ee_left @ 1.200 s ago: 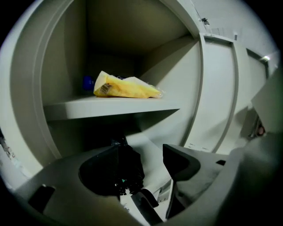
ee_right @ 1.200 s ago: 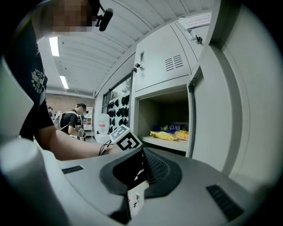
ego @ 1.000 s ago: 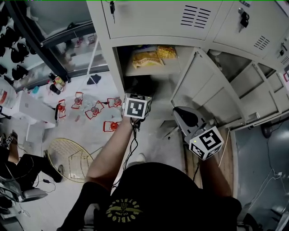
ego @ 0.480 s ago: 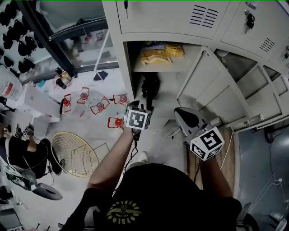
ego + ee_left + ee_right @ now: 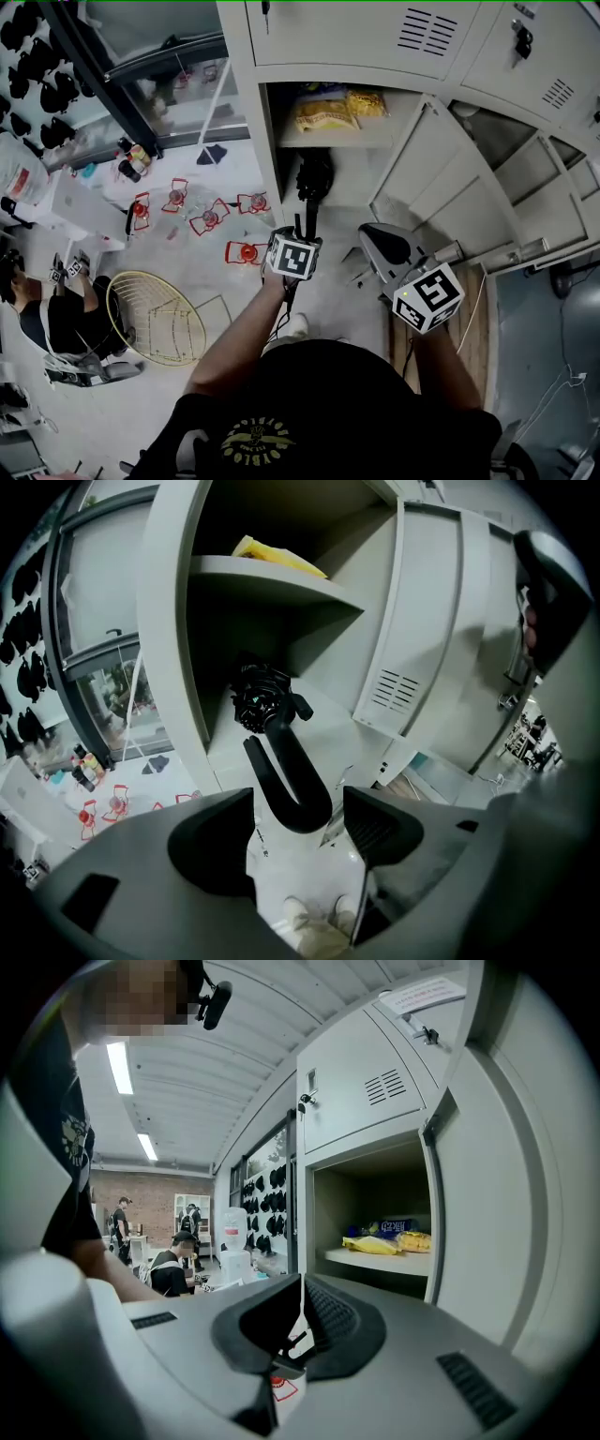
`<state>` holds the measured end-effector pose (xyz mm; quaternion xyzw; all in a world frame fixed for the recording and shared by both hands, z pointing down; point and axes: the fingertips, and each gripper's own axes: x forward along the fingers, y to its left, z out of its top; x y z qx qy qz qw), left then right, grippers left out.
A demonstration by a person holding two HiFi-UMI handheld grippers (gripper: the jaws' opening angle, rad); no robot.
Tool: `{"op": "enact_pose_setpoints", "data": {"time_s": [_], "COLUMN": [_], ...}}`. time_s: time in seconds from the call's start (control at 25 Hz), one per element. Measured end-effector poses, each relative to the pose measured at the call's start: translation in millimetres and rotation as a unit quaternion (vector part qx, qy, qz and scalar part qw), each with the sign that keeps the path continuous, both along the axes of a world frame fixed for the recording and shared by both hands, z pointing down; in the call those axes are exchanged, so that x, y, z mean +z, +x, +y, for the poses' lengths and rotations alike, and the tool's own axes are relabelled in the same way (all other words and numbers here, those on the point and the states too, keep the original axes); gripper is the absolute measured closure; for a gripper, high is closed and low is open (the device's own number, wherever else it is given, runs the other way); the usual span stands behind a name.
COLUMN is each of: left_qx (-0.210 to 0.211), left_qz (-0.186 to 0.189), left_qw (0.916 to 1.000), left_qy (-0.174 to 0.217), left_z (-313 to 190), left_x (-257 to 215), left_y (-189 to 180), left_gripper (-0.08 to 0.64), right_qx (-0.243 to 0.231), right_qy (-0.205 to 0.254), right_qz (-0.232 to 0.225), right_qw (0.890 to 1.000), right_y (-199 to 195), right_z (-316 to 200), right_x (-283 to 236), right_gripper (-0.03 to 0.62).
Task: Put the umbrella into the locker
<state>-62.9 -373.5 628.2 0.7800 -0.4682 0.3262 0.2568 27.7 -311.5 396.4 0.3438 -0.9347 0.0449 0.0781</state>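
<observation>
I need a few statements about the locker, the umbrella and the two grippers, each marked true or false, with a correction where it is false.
1. The left gripper is open. True.
2. The umbrella lies on the shelf beside the yellow bags. False: it is below that shelf, in the lower compartment.
3. The right gripper holds the umbrella's handle. False: it is shut on nothing, away from the umbrella.
4. The locker door is open. True.

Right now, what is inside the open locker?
Yellow snack bags lie on the shelf. Below it is the black umbrella, handle pointing out. The back of the locker behind it is too dark to see.
</observation>
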Motion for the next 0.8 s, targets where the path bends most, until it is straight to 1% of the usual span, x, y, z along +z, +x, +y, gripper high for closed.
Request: {"op": "enact_pose_setpoints", "data": {"time_s": [0.04, 0.08, 0.12, 0.2, 0.28, 0.32, 0.44, 0.56, 0.68, 0.8], "left_qx": [-0.002, -0.003, -0.003, 0.001, 0.005, 0.004, 0.000, 0.002, 0.000, 0.006], "left_qz": [0.000, 0.000, 0.000, 0.003, 0.016, 0.018, 0.008, 0.011, 0.000, 0.010], "left_qw": [1.0000, 1.0000, 1.0000, 1.0000, 0.9998, 0.9998, 1.0000, 0.9999, 1.0000, 0.9998], "left_qy": [-0.001, -0.002, -0.004, -0.001, 0.008, 0.007, -0.002, 0.008, -0.001, 0.014], "left_z": [-1, -2, -2, -6, -11, -13, -17, -28, -34, -48], "left_x": [2, 3, 3, 4, 2, 2, 3, 2, 2, 0], "left_y": [1, 1, 2, 4, 9, 10, 8, 11, 9, 16], "left_gripper": [0.258, 0.313, 0.333, 0.342, 0.347, 0.348, 0.351, 0.351, 0.351, 0.351], "right_qx": [-0.001, -0.001, 0.000, 0.001, 0.002, 0.002, 0.003, 0.007, 0.009, 0.009], "right_qy": [-0.001, -0.001, -0.001, -0.001, -0.002, -0.002, -0.002, -0.002, -0.003, -0.003], "right_qz": [0.000, 0.000, -0.001, -0.002, -0.002, -0.002, -0.002, -0.003, -0.003, -0.003], "right_qw": [1.000, 1.000, 1.000, 1.000, 1.000, 1.000, 1.000, 1.000, 1.000, 1.000], "right_y": [0, 1, 2, 4, 5, 5, 8, 11, 13, 14], "right_z": [0, -1, -1, -3, -4, -5, -9, -14, -19, -25], "right_x": [0, 0, -1, -1, -1, 0, -1, -1, 0, 0], "right_gripper": [0.560, 0.560, 0.560, 0.560, 0.560, 0.560, 0.560, 0.560, 0.560, 0.560]}}
